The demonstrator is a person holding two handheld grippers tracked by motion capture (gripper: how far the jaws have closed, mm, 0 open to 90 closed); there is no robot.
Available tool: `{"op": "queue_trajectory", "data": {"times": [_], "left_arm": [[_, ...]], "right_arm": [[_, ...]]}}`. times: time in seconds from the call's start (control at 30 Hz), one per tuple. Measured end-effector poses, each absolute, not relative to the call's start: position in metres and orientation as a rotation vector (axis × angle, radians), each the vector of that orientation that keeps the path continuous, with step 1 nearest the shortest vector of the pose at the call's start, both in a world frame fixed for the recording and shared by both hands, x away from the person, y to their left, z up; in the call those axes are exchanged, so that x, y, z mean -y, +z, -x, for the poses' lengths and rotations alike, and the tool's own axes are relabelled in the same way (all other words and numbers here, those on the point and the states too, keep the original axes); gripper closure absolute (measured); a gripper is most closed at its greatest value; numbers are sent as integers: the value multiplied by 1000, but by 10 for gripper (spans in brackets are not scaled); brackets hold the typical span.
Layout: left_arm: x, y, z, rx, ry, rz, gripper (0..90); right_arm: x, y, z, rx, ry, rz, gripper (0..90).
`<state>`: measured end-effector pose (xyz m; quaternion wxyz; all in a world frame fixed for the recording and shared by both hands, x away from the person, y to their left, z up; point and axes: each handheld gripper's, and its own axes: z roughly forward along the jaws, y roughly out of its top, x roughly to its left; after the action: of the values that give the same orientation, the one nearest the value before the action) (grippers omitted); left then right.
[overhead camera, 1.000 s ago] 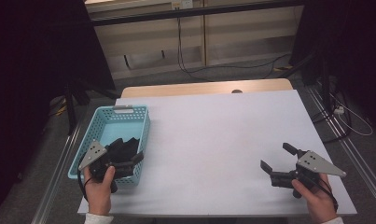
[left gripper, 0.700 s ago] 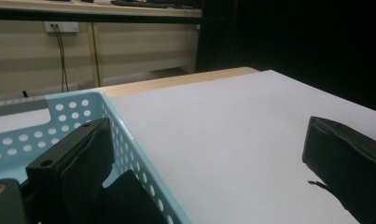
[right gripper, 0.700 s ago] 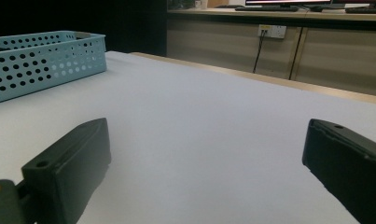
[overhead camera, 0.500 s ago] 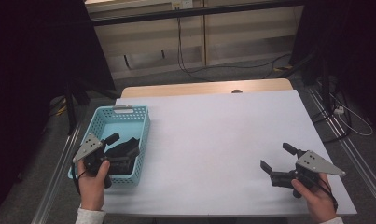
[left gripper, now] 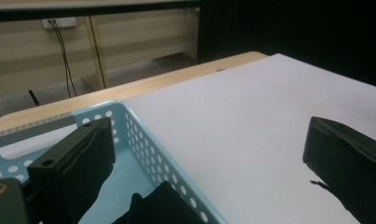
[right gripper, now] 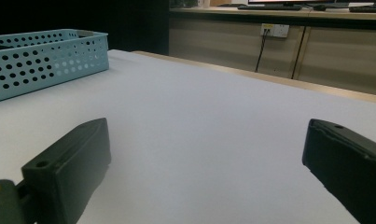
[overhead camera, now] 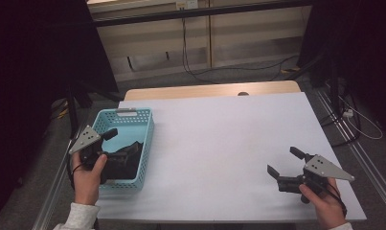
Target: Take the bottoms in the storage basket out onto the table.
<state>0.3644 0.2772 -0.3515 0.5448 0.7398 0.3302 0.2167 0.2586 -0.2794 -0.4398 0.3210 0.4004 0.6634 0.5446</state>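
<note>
A light blue perforated basket stands at the table's left edge with a black, cloth-like item lying in it. My left gripper hovers open over the basket's near left part with nothing held. In the left gripper view its jaws stand wide apart, the basket wall runs between them and the black item lies below. My right gripper sits open low over the white table at the front right. The right gripper has bare table between its jaws.
The basket is far off to the left in the right gripper view. A wooden strip borders the table's far edge, with cables on the floor beyond. Metal rails run along the table's right side.
My left gripper has risen and drawn back toward the basket's left rim, still open. The right gripper has stayed put.
</note>
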Motion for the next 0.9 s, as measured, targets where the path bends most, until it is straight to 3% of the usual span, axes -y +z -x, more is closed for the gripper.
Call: {"op": "queue_trajectory", "data": {"times": [0.9], "left_arm": [[-287,-356,-404,-774,470,-1952,32]], "right_arm": [[280,-440,-258,-1751,1438,-1044,0]]}}
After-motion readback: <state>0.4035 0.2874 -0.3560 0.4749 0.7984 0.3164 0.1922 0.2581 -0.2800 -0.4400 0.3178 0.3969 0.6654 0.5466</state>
